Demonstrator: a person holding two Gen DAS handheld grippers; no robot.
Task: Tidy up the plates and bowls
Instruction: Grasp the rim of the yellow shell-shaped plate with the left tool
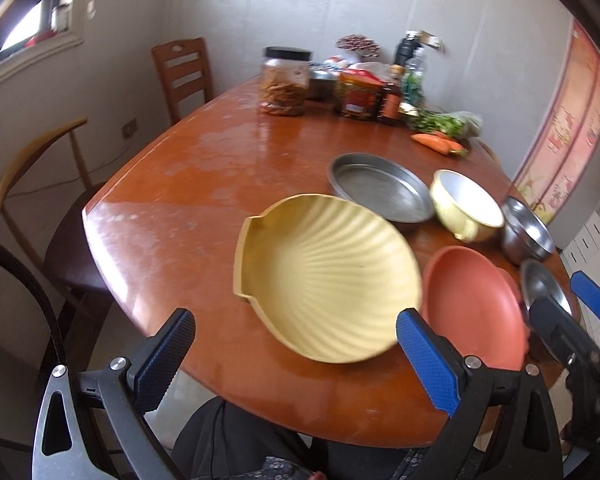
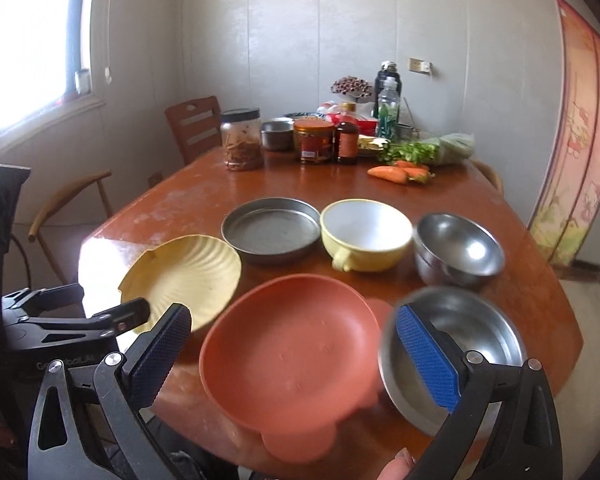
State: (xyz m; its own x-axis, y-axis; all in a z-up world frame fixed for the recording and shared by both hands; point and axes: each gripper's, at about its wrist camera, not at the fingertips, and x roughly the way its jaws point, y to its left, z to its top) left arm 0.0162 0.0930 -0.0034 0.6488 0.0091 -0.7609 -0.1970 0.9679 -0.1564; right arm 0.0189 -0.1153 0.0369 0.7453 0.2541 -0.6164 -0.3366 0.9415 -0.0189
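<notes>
Left gripper (image 1: 296,360): spread wide, empty; yellow shell-shaped plate (image 1: 324,276) just ahead between the fingers, near rim blurred.
Right gripper (image 2: 294,356): spread wide, empty; terracotta plate (image 2: 290,356) ahead between the fingers, contact impossible to judge.
Small steel bowl (image 2: 480,336): partly hidden behind the right finger.
Beyond on the worktop (image 2: 532,300): steel pan (image 2: 272,232), yellow handled bowl (image 2: 366,236), stacked steel bowls (image 2: 456,254).
Far-end jars: labels unreadable.

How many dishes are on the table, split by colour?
Yellow: 2, the shell plate and the handled bowl.
Terracotta: 1, the plate.
Metal: 3, the flat pan, the far bowl and the near bowl.
Total: 6
</notes>
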